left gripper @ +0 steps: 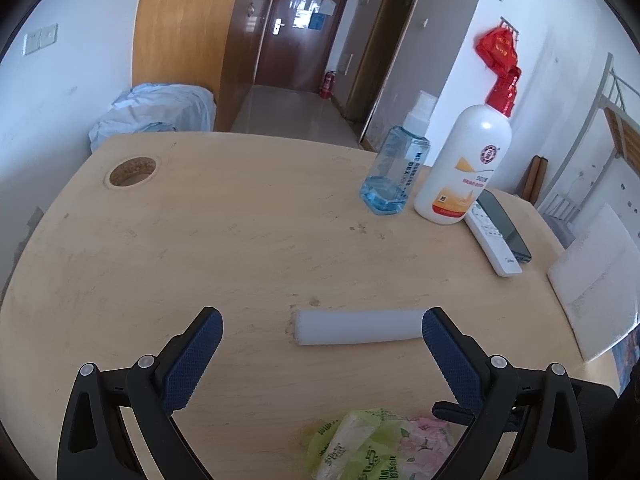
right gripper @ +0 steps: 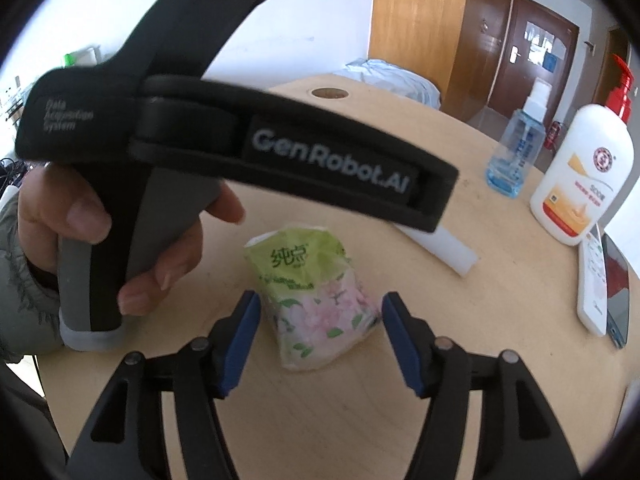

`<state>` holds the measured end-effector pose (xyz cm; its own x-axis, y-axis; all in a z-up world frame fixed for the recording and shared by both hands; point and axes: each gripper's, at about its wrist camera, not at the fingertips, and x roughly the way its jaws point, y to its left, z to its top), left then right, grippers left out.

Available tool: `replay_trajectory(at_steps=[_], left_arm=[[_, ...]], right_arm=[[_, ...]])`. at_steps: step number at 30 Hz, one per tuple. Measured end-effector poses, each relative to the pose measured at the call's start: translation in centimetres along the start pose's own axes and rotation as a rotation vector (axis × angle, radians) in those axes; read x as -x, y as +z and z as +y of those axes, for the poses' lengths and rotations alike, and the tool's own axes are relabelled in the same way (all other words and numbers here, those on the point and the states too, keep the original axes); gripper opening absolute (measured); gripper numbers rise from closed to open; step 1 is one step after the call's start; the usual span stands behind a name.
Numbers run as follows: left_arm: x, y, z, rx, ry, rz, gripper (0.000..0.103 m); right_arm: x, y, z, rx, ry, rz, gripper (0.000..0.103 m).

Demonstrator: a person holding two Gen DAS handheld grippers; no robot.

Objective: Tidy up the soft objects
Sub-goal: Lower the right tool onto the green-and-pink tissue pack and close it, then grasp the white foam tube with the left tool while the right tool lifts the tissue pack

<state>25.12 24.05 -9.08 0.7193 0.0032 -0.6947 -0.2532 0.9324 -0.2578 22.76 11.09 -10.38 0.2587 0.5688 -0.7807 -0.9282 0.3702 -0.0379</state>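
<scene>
Standing together: blue-liquid spray bottle (left gripper: 394, 168); white lotion bottle (left gripper: 464, 164)

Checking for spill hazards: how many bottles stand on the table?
2: a clear blue spray bottle and, touching its right side, a white pump bottle, both upright at the table's far right. None seem hidden.

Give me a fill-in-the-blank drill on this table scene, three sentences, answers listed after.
1. The tissue pack lies between the open jaws of the ____ gripper.
2. The white bottle has a ____ pump top.
3. The white foam strip lies flat on the ____.

Missing words: right; red; table
</scene>
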Motion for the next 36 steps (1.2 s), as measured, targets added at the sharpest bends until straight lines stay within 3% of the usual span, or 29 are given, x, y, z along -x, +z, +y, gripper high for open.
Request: replay_trajectory(at_steps=[3,9,15,24,29,36], left_arm=[[0.0,0.0,0.3,0.015,0.0,0.002,0.1],[0.0,-0.1,0.2,0.007,0.004,-0.001,0.1],[0.1,-0.2,-0.1,0.006,-0.022,-0.004,0.1],[-0.3,-0.4,-1.0,-0.003,-0.029,0.002,0.1],[-0.8,-0.5,-2.0,-0.046,0.015,0.004,0.1],[-1.7,-0.2,-2.5,-0.059,0.018,0.009,0.097]], right_arm=[[-0.3,0.0,0.0,0.007,0.002,-0.005,0.067],[-0.8,-0.1,-0.6,-0.028,-0.013,0.007,0.051],[0.2,-0.9,-2.8,-0.106,-0.004,-0.018,0.044],[2.9,-3.4,-6.7,-0.218,0.039,-0.052,0.044],[4.0,-4.0,-6.8,-0.241,0.048,-0.073,0.044],[5.4,-4.7,-6.7,-0.263,0.065,-0.109,0.044]])
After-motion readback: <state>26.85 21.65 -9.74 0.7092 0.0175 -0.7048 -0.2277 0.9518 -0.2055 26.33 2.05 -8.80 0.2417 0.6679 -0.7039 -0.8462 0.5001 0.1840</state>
